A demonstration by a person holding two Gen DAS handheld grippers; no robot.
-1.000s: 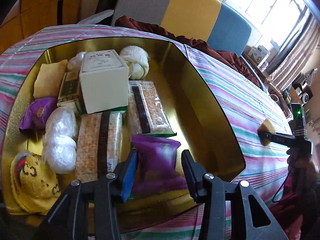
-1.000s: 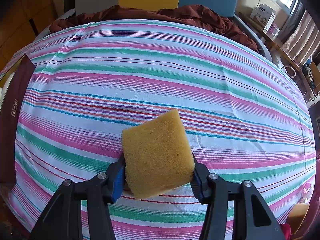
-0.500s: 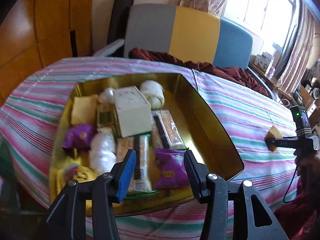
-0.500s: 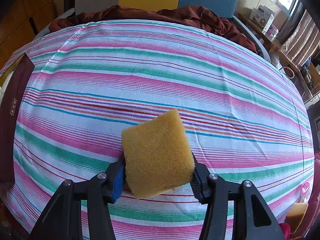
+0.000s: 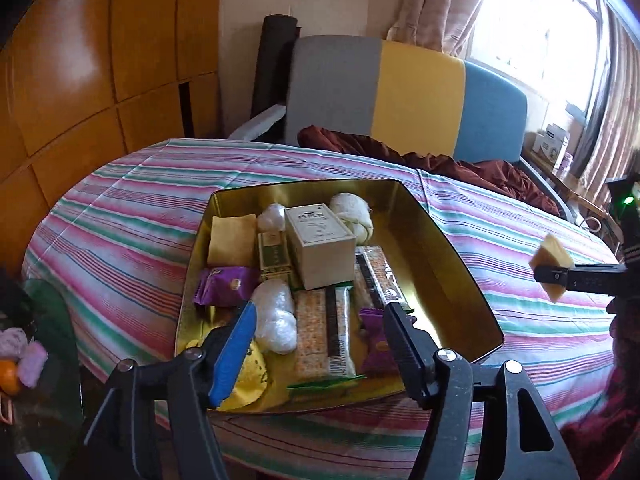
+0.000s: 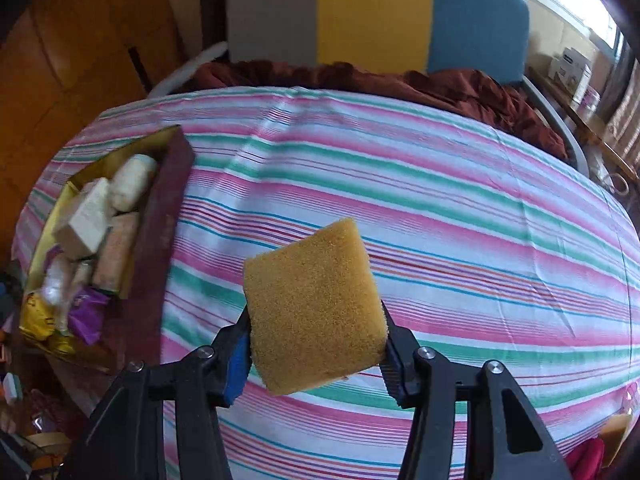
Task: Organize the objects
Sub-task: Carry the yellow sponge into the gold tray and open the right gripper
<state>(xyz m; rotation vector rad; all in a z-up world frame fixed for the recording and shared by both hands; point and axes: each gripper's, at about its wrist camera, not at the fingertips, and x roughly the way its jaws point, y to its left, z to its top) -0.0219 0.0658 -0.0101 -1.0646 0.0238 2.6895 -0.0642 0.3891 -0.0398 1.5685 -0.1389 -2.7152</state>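
Observation:
A gold tin box [image 5: 448, 264] sits on the striped tablecloth [image 5: 132, 216], packed with snack packs, a cream carton [image 5: 320, 246], white bundles and a purple packet [image 5: 376, 344] near its front. My left gripper [image 5: 320, 344] hovers above the box's near edge; its jaws are opening and nothing is between them. My right gripper [image 6: 316, 344] is shut on a yellow sponge [image 6: 316, 308], held above the cloth to the right of the box [image 6: 160, 208]. In the left wrist view the right gripper [image 5: 552, 274] shows at the right edge with the sponge [image 5: 554, 258].
A grey, yellow and blue seat back [image 5: 400, 96] and a maroon cloth [image 5: 460, 164] lie behind the table. Wooden panels [image 5: 80, 80] stand at the left. Small items [image 5: 20, 356] sit off the table's left side. Another yellow piece [image 6: 614, 432] lies at the near right.
My left gripper let go of the purple packet, opened wider and drew up and back from the box. My right gripper lifted the sponge and swung so the box came into view.

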